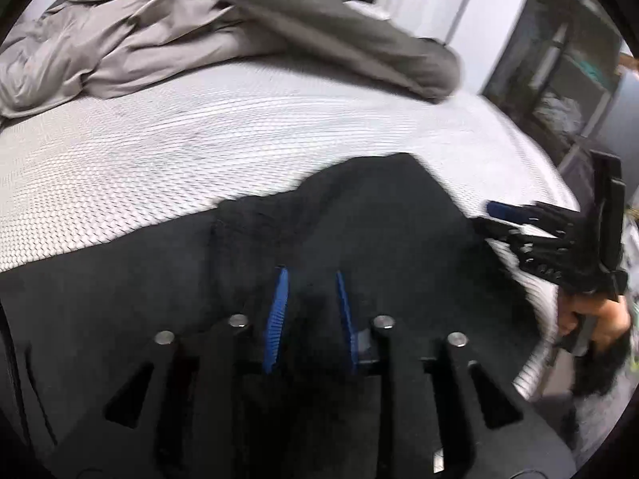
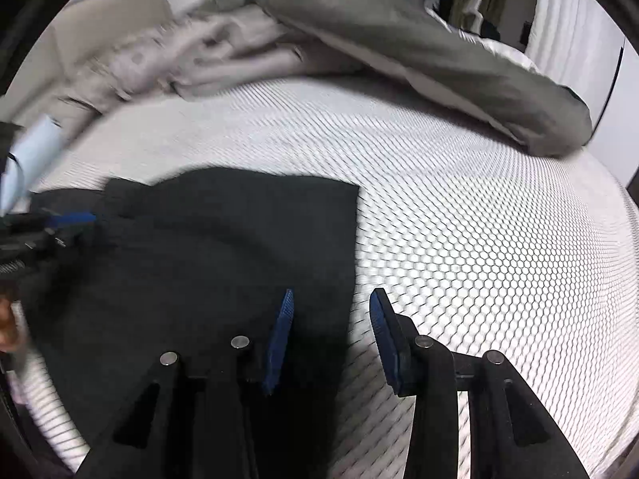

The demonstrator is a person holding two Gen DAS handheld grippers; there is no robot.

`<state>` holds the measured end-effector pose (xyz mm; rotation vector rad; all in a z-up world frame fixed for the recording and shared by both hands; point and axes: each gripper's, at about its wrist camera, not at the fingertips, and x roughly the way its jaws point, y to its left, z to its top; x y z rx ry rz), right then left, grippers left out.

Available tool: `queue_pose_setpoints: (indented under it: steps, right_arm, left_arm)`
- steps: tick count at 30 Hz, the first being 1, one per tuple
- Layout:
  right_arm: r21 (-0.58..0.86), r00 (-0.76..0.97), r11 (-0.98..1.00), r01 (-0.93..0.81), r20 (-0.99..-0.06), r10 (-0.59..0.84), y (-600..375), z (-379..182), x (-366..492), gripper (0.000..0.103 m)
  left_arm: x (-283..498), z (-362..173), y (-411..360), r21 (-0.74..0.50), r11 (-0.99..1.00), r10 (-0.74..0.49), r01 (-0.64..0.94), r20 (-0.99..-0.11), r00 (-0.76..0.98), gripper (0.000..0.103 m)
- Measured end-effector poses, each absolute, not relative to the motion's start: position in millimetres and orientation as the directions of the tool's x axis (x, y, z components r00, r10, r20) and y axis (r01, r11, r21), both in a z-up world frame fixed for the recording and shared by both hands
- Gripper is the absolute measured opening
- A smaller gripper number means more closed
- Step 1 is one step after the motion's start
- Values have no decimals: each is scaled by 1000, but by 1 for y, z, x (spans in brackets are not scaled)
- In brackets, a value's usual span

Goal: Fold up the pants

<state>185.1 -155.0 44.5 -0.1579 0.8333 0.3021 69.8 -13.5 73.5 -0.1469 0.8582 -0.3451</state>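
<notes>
Black pants (image 1: 351, 215) lie on a white honeycomb-textured mattress (image 1: 159, 135), and also show in the right wrist view (image 2: 223, 239). My left gripper (image 1: 311, 275) is open above the pants, blue pads apart with dark cloth below them. My right gripper (image 2: 331, 299) is open over the pants' right edge, one pad over cloth, the other over the mattress (image 2: 479, 219). The right gripper also shows at the right of the left wrist view (image 1: 519, 219); the left gripper shows at the left of the right wrist view (image 2: 60, 223).
A crumpled grey duvet (image 1: 120, 48) and a grey-green pillow (image 1: 359, 32) lie at the far side of the bed, also in the right wrist view (image 2: 439, 52). A dark shelf unit (image 1: 559, 72) stands beyond the bed's right edge.
</notes>
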Motion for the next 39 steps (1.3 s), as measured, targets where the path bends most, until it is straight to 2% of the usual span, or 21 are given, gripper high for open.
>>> queue_pose_setpoints:
  steps: [1, 2, 4, 6, 8, 12, 15, 18, 20, 22, 28, 33, 37, 38, 39]
  right_arm:
    - [0, 628, 933, -359, -740, 241, -149, 49, 175, 42]
    - [27, 611, 915, -402, -737, 290, -139, 49, 166, 43]
    - [63, 549, 872, -485, -754, 360, -112, 38, 159, 44]
    - [15, 507, 849, -528, -797, 329, -95, 20, 148, 44]
    - [-111, 545, 842, -527, -804, 236, -101, 3, 136, 44]
    - [-122, 598, 904, -410, -784, 166, -151, 12, 134, 46]
    - [-17, 612, 916, -400, -749, 253, -165, 29, 118, 46]
    - [6, 595, 869, -494, -726, 344, -134, 38, 109, 47]
    - [-1, 525, 824, -566, -771, 360, -100, 20, 107, 47]
    - [-80, 519, 809, -582, -803, 294, -91, 4, 101, 48]
    - [-25, 533, 858, -513, -792, 296, -148, 14, 103, 50]
    - [73, 589, 879, -471, -716, 375, -142, 44, 102, 50]
    - [27, 546, 860, -510, -762, 348, -90, 27, 135, 50]
    - [2, 531, 854, -521, -783, 325, -77, 19, 145, 49]
    - [-42, 531, 852, -522, -798, 286, -69, 11, 154, 48]
  left_arm:
    - [58, 74, -21, -271, 925, -379, 266, -704, 600, 42]
    - [49, 72, -31, -257, 919, -389, 299, -708, 589, 46]
    - [45, 54, -55, -196, 919, -365, 342, -750, 551, 47]
    - [42, 38, -57, -127, 932, -303, 341, -789, 535, 47]
    - [36, 37, -41, -169, 918, -346, 359, -782, 518, 47]
    - [22, 44, -12, -186, 937, -326, 297, -775, 541, 47]
    - [10, 59, -14, -215, 923, -371, 320, -722, 584, 47]
    - [7, 57, -46, -184, 887, -415, 424, -722, 554, 60]
    - [10, 35, -66, -124, 867, -382, 482, -786, 486, 60]
    - [9, 26, -68, -96, 855, -369, 510, -803, 468, 57]
    - [1, 40, -22, -195, 857, -436, 477, -768, 470, 57]
    - [19, 64, -19, -254, 874, -466, 415, -682, 563, 57]
    - [73, 50, -50, -239, 896, -417, 374, -742, 525, 56]
    - [90, 40, -57, -223, 907, -390, 358, -766, 510, 55]
    - [97, 29, -55, -220, 915, -372, 339, -785, 495, 48]
